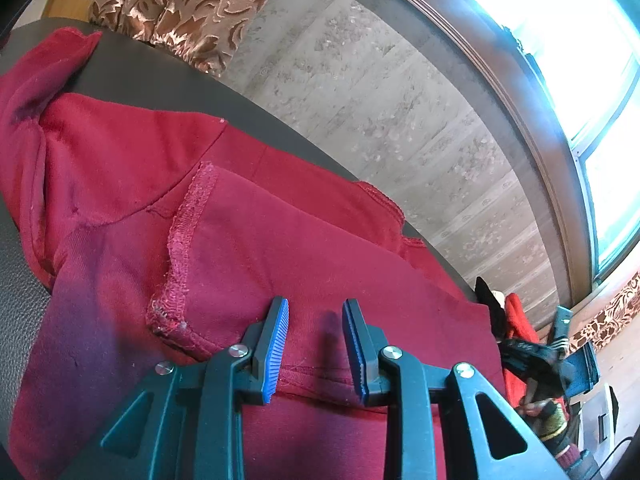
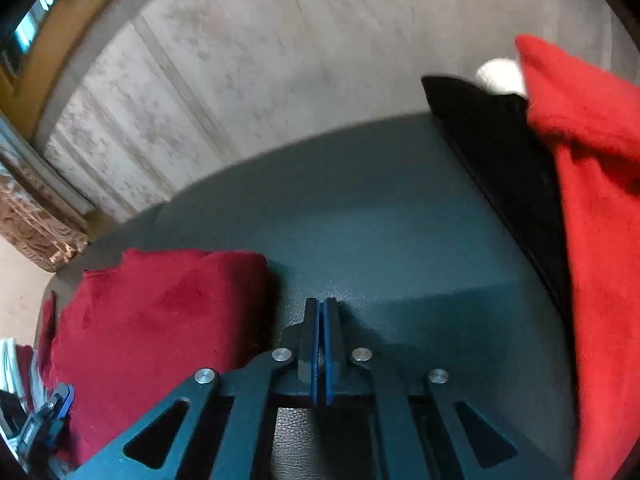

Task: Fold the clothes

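Observation:
A dark red garment (image 1: 168,216) lies partly folded on the dark table (image 1: 160,76), with a hem seam (image 1: 188,240) turned up. My left gripper (image 1: 316,312) is open just above the garment's near part, with nothing between its blue pads (image 1: 280,328). In the right wrist view the same red garment (image 2: 160,320) lies at the lower left. My right gripper (image 2: 321,308) is shut and empty over the bare table (image 2: 380,220), to the right of the garment. The right gripper also shows in the left wrist view (image 1: 560,344).
A bright red cloth (image 2: 592,200) lies on a black cloth (image 2: 500,152) at the table's right side, with a white object (image 2: 500,74) behind. A pale patterned floor (image 1: 380,92), a patterned curtain (image 1: 188,4) and a bright window (image 1: 580,40) lie beyond the table edge.

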`<state>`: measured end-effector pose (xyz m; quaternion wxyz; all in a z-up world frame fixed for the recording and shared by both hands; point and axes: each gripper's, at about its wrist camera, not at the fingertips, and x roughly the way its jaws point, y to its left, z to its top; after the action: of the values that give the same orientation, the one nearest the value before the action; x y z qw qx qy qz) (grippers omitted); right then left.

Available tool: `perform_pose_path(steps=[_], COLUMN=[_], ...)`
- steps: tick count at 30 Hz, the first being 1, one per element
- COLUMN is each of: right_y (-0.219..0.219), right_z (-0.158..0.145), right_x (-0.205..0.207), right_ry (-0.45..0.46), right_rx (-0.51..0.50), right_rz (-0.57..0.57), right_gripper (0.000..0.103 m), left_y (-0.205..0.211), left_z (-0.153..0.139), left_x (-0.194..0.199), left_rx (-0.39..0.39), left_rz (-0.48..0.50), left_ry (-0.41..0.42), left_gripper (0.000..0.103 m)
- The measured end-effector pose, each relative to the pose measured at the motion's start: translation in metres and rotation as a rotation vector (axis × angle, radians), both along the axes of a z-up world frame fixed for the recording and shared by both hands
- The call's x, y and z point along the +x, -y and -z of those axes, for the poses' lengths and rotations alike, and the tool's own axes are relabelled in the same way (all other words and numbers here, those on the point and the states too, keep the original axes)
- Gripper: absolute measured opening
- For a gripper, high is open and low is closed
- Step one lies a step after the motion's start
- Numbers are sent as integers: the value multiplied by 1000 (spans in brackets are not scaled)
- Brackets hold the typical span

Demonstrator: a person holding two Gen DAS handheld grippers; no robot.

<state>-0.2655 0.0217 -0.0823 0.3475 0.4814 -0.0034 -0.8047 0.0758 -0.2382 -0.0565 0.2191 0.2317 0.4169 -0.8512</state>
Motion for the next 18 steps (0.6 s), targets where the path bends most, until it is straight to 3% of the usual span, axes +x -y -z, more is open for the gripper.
perform_pose_path(steps=[4,6,7,8,10,12,13,16,18], right_y=[-14,-11,-2,1,14,28,30,19,0], right_z=[-17,-21,-22,-21,-16,-8,-13,-30,-25], right_x=[10,19,26,33,45,58,64,71,59], right_ry=[44,108,117,107,93,67,16,-124,-111], right_rx=[-151,-189,-183,-167,-106,-15,26,78,81], right_rz=[-35,-98,-115,-131,-181,-232,-243,-195,-99], right_gripper=[9,33,61,74,71,32,24,16,11], left_y=[-2,-3,-3,-4,-4,-5,-6,-8,-10], left_z=[-2,-4,-5,-7,-12,-16,-17,-20,-21], left_x=[0,-1,-1,-1,-6,-6,-4,3,8], left_rx=[-6,-10,-12,-14,-17,-19,-19,-21,-21], left_rz=[-1,-2,-2,-4,-1,-2,-4,-11,-15], left_ry=[10,19,24,30,70,86,82,73,67], left_gripper=[27,27,27,27,28,30,33,44,47])
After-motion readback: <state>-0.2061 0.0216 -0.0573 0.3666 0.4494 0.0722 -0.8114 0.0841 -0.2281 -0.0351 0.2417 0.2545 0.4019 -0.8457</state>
